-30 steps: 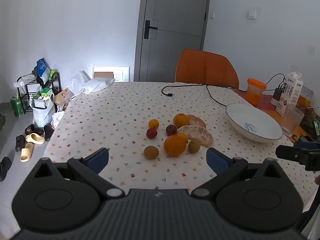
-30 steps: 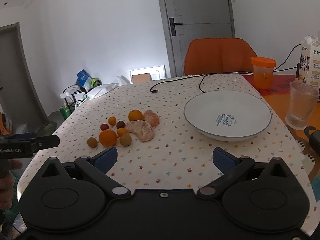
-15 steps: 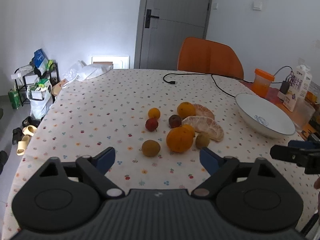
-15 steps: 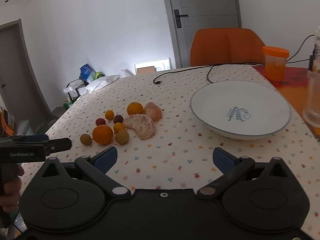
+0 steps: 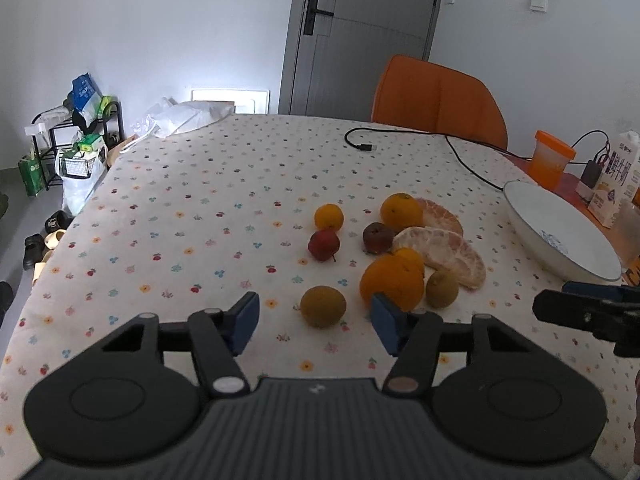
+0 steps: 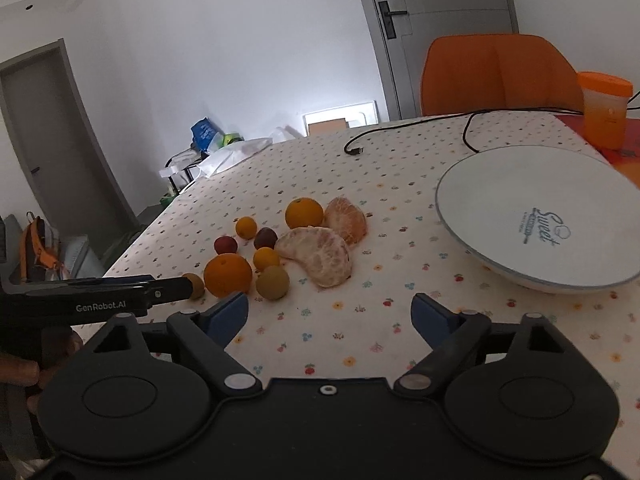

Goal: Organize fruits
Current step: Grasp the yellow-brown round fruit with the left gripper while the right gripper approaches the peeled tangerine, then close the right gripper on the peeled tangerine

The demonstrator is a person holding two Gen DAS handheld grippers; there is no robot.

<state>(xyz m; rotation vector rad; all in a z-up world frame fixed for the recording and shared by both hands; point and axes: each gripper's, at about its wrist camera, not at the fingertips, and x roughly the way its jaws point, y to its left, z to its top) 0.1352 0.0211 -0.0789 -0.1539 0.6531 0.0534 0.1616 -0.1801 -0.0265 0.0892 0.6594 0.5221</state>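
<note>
Several fruits lie in a cluster on the flowered tablecloth. A brownish-green fruit [image 5: 323, 305] sits nearest, just ahead of and between the fingers of my open left gripper [image 5: 316, 322]. Beside it are a large orange [image 5: 392, 285], a second greenish fruit [image 5: 441, 289], peeled pomelo pieces [image 5: 444, 252], two dark red fruits [image 5: 323, 244] and small oranges [image 5: 328, 217]. The white bowl [image 6: 520, 184] stands empty to the right. My right gripper [image 6: 328, 314] is open and empty, short of the large orange [image 6: 228, 274] and the pomelo piece [image 6: 318, 255].
An orange lidded cup [image 5: 551, 160], a milk carton [image 5: 616, 184] and a charger stand behind the bowl. A black cable [image 5: 404, 138] crosses the far table. An orange chair [image 5: 436, 100] stands beyond. The table's left edge drops to floor clutter [image 5: 76, 160].
My left gripper has moved forward and lower toward the fruit cluster, its fingers narrowing around the nearest greenish fruit. My right gripper has also moved closer to the table and fruits.
</note>
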